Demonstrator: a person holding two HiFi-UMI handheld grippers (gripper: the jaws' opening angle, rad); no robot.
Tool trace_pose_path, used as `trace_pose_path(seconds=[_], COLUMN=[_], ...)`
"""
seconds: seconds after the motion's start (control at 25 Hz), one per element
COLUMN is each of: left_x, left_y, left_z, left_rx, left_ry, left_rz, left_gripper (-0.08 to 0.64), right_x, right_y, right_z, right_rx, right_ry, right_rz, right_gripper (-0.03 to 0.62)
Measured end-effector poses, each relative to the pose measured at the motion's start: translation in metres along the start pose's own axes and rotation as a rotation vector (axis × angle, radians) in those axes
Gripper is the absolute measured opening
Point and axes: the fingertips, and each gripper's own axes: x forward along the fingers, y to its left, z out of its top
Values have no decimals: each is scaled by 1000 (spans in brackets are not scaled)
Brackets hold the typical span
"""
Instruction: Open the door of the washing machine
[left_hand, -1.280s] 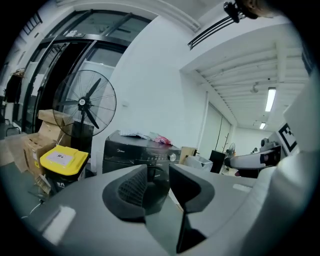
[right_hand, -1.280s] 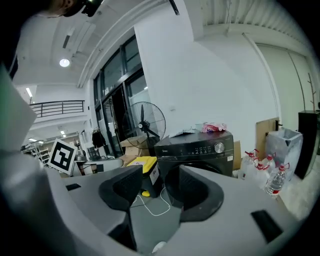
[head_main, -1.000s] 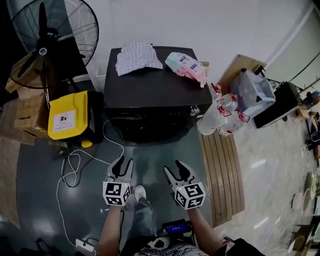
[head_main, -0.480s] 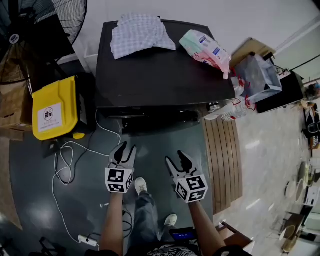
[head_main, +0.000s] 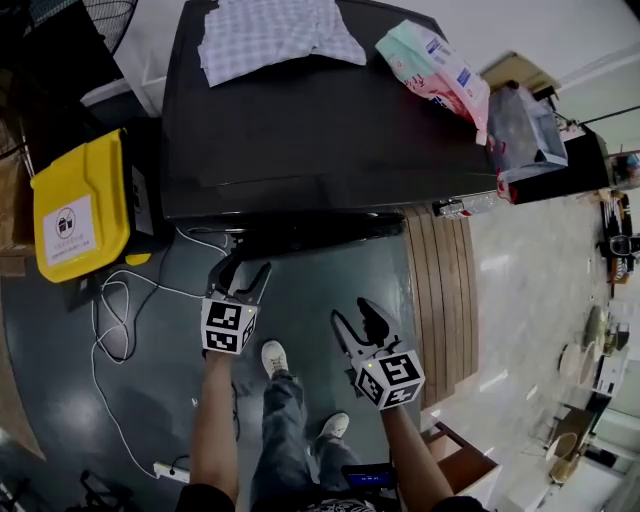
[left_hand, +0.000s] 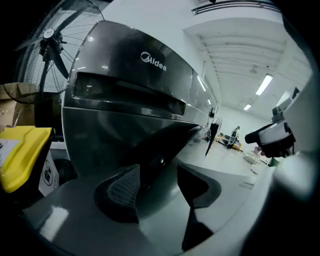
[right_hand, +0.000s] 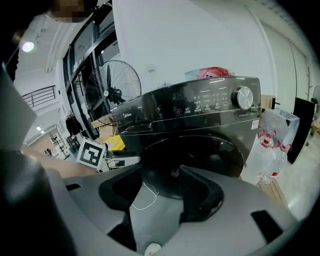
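The dark washing machine (head_main: 320, 120) fills the top of the head view, and its round front door (head_main: 300, 232) bulges just below the top panel. My left gripper (head_main: 240, 276) is close in front of the door's left edge (left_hand: 165, 145). Its jaws are opening, the door's dark rim shows in the gap, and neither pad (left_hand: 125, 187) presses on it. My right gripper (head_main: 358, 318) hangs farther back, open and empty. In the right gripper view, the right gripper (right_hand: 160, 192) faces the door (right_hand: 200, 155) below the control panel and knob (right_hand: 243, 97).
A checked cloth (head_main: 275, 30) and a pink-green packet (head_main: 432, 65) lie on the machine. A yellow bin (head_main: 78, 205) and a white cable (head_main: 110, 310) are at the left. Bagged bottles (head_main: 525, 135) and a wooden slat mat (head_main: 440, 290) are at the right. The person's shoe (head_main: 272, 358) is below.
Both grippers came down and forward toward the machine's front, the left one much closer. The left jaws stand wider than before. The machine now looms larger in the head view.
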Motion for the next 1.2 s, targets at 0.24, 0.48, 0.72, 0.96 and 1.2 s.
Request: trace_pose_path(seconds=[0.24,0.48,0.72,0.96,1.2], left_x=[24,31,38,33,8], left_y=[3,1,-1,-7,-33], left_z=[-8,-10,-26,-33,-54], left_rx=[60,52,110,194,122], left_ry=[30,34,101,147,130], left_rz=[-67,-165,-200,-217,-235], left_gripper=[245,249,254,192,181], right_x=[10,10,6,6,3], right_y=[0,-2,-3,0,0], right_z=[-6,-8,-13,-19,-20], right_rx=[6,-2,-39,-34,-3], right_ry=[10,20,36,47,38], right_rz=[2,9,4,10,3], right_gripper=[232,232,230,230,230])
